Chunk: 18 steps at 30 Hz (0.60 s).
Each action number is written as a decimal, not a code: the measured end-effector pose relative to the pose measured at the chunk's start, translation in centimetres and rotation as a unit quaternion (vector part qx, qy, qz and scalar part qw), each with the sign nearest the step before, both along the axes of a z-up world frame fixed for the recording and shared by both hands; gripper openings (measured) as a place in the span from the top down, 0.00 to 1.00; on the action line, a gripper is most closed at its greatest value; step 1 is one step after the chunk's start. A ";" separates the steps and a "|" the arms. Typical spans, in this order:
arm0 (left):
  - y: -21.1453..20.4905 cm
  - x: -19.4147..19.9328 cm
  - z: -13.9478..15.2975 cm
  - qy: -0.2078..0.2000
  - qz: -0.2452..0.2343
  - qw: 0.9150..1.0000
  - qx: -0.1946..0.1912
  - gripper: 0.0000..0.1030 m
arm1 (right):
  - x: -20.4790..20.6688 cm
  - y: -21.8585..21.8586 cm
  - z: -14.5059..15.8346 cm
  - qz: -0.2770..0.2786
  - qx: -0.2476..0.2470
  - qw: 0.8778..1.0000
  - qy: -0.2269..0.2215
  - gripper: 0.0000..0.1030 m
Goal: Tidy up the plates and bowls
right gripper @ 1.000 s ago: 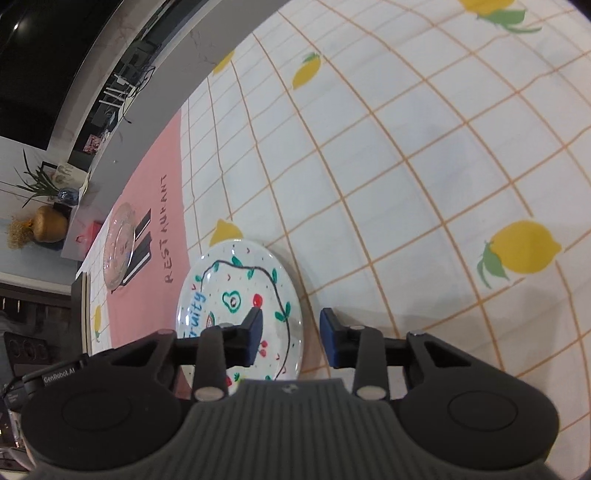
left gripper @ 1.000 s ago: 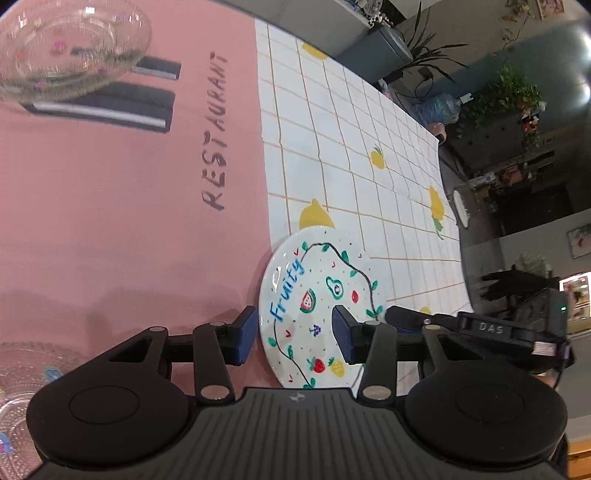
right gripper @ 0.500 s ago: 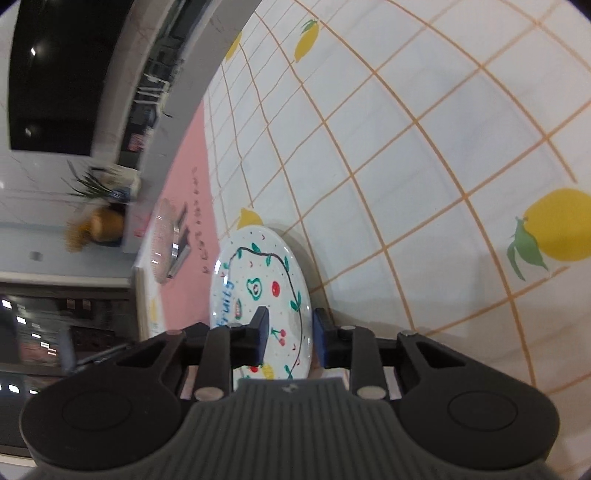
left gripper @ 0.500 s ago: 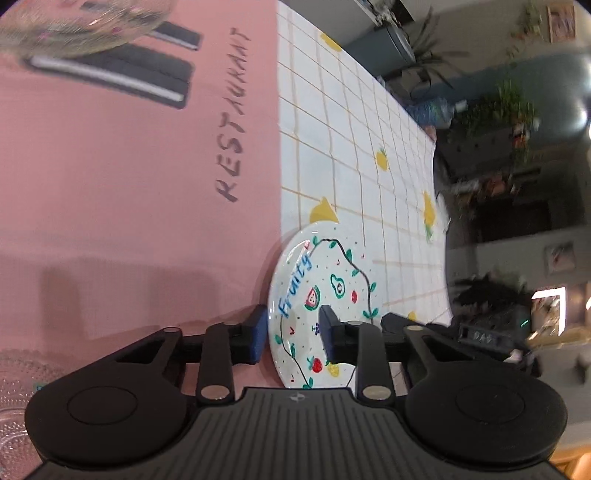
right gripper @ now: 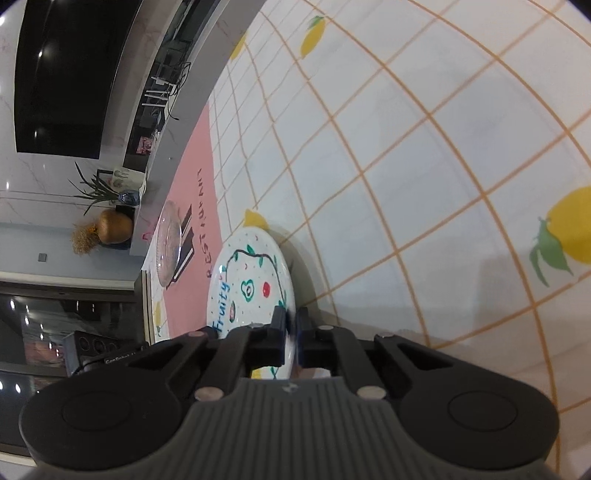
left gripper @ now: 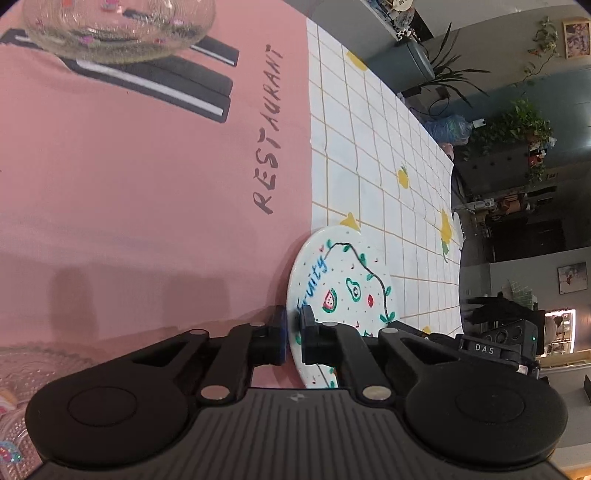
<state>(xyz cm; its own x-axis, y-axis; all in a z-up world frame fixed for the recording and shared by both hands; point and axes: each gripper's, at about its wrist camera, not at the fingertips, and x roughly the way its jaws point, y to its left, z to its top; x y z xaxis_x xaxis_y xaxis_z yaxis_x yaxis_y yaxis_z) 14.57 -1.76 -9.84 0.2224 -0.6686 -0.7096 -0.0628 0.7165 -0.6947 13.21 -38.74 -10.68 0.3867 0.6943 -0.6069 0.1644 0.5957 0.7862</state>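
Two grippers have hold of one painted plate [left gripper: 341,291], each from its own side. The left gripper [left gripper: 291,334] has its jaws pinching the rim at about 7 o'clock on the plate as its own camera sees it, one jaw above the rim and one under. The right gripper [right gripper: 291,328] pinches the opposite rim, at about 5 o'clock on the plate in the right wrist view. Neither pair of jaws is spread; both are closed hard onto the thin edge.

I take the two-sided hold to be for balance: a flat, glazed plate gripped at one edge alone would tip or slip, and opposite pinches keep it level for a lift. The plate lies where the pink placemat [left gripper: 147,203] lettered RESTAURANT meets the checked lemon tablecloth [left gripper: 388,155], partly over each. Whether it has left the surface yet I cannot tell.

Other dishes are about. A clear glass bowl [left gripper: 118,29] sits at 11 o'clock in the left wrist view, well apart from the plate, over the dark bars printed on the placemat. Another patterned glass dish [left gripper: 29,391] shows at 8 o'clock, near the left gripper's body. If the plate is meant to join one of these, the glass dish near the left gripper is the thing most likely to be knocked. The tablecloth towards 1 o'clock carries nothing that I can see.
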 end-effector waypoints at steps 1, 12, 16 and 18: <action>0.2 -0.1 0.2 -0.001 0.002 1.000 -0.002 0.93 | 0.1 0.1 0.3 -0.001 0.000 1.000 -0.003 0.97; 4.3 -0.7 2.0 -0.021 0.034 0.999 -0.003 0.93 | 1.4 4.4 1.8 0.021 0.009 0.999 -0.023 0.98; 6.5 -0.8 2.1 -0.022 0.052 0.998 -0.004 0.93 | 2.1 6.5 2.0 0.031 0.011 0.999 -0.026 0.98; 7.4 -0.9 2.1 -0.022 0.058 0.998 -0.005 0.93 | 2.5 7.5 1.9 0.036 0.013 0.999 -0.025 0.98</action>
<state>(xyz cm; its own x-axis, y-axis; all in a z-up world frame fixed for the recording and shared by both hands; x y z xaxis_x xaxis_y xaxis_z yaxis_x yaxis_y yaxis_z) 13.66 5.63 -7.77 0.3293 -0.6436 -0.6909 -0.1143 0.6992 -0.7058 15.66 -31.28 -8.83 0.3656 0.7361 -0.5697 0.0820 0.5842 0.8074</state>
